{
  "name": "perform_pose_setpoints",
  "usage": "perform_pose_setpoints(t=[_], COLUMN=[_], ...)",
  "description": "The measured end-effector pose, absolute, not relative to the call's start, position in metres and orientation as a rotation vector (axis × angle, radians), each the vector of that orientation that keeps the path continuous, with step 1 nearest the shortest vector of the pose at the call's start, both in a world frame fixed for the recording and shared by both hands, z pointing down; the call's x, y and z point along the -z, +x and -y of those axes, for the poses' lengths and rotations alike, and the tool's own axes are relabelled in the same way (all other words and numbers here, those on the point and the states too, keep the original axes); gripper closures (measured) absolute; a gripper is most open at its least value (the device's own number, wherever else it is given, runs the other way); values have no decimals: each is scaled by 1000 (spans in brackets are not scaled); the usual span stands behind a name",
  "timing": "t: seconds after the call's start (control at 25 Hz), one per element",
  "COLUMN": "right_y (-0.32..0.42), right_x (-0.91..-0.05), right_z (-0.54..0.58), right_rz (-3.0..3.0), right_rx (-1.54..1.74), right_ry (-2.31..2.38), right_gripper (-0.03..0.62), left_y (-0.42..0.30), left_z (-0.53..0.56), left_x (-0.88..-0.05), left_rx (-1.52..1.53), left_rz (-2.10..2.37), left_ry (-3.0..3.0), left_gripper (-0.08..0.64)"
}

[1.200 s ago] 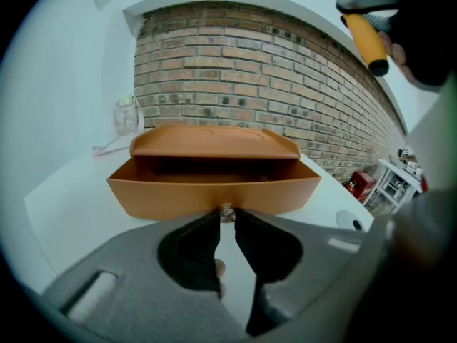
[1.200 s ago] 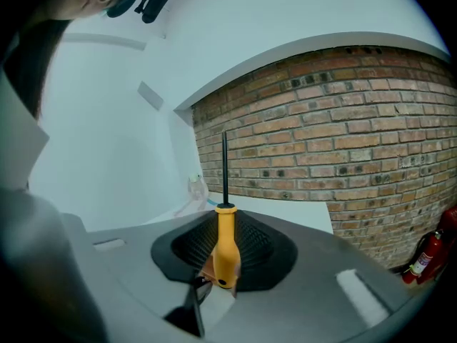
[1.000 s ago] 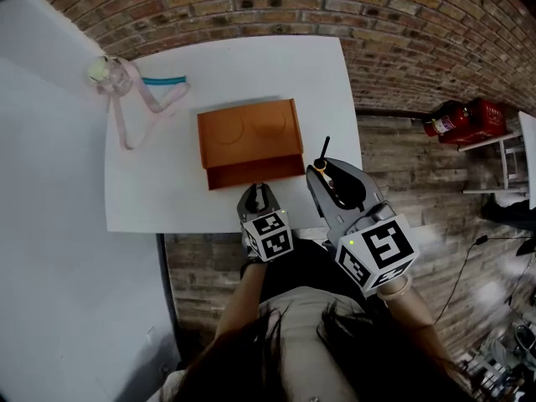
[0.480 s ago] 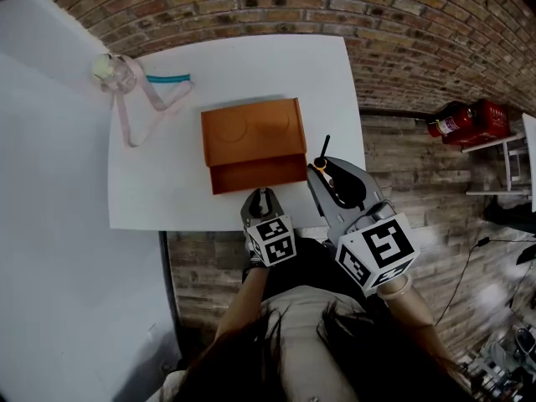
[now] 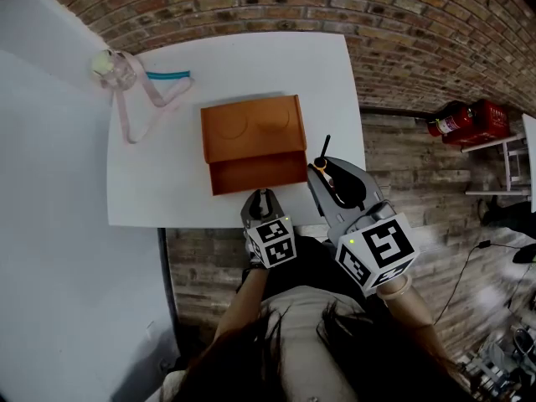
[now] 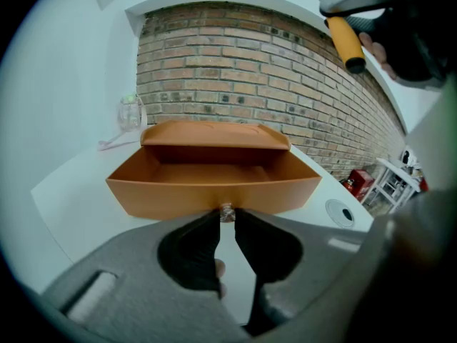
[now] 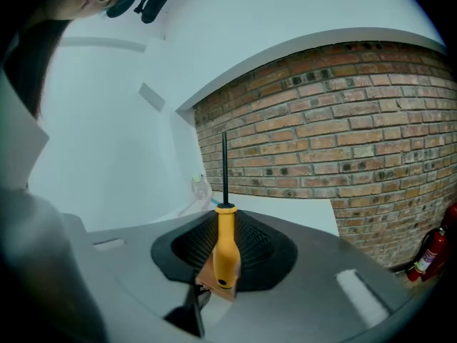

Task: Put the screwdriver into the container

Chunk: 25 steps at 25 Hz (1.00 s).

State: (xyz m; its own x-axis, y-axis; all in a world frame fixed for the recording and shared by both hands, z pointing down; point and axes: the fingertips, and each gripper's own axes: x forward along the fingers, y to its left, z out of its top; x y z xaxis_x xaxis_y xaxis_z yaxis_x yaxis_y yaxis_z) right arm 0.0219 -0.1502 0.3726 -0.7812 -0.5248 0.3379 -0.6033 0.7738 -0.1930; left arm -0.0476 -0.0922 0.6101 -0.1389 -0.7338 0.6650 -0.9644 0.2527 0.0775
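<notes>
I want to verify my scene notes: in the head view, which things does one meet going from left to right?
small glass jar → teal strip → orange container → screwdriver → red fire extinguisher

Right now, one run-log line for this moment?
left gripper: shut on drawer knob | right gripper: shut on screwdriver | orange drawer: open, empty

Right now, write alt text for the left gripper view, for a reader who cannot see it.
The left tool pinches the small knob on the front of an open, empty orange container on a white table. At upper right, the right tool holds a yellow-handled screwdriver in the air; a brick wall stands behind.
</notes>
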Motion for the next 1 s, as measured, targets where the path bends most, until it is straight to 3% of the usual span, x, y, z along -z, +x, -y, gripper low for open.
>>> perform_pose_setpoints(t=[1.0], right_y=[12], right_x=[-382], right_z=[147], right_rz=[2705], right_rx=[-450], right_ry=[825], right_gripper=[517], left_y=[-41], left_z=[83], left_x=[-610], left_rx=[-511], left_rz=[1937], left_ry=[1558], left_gripper=[497])
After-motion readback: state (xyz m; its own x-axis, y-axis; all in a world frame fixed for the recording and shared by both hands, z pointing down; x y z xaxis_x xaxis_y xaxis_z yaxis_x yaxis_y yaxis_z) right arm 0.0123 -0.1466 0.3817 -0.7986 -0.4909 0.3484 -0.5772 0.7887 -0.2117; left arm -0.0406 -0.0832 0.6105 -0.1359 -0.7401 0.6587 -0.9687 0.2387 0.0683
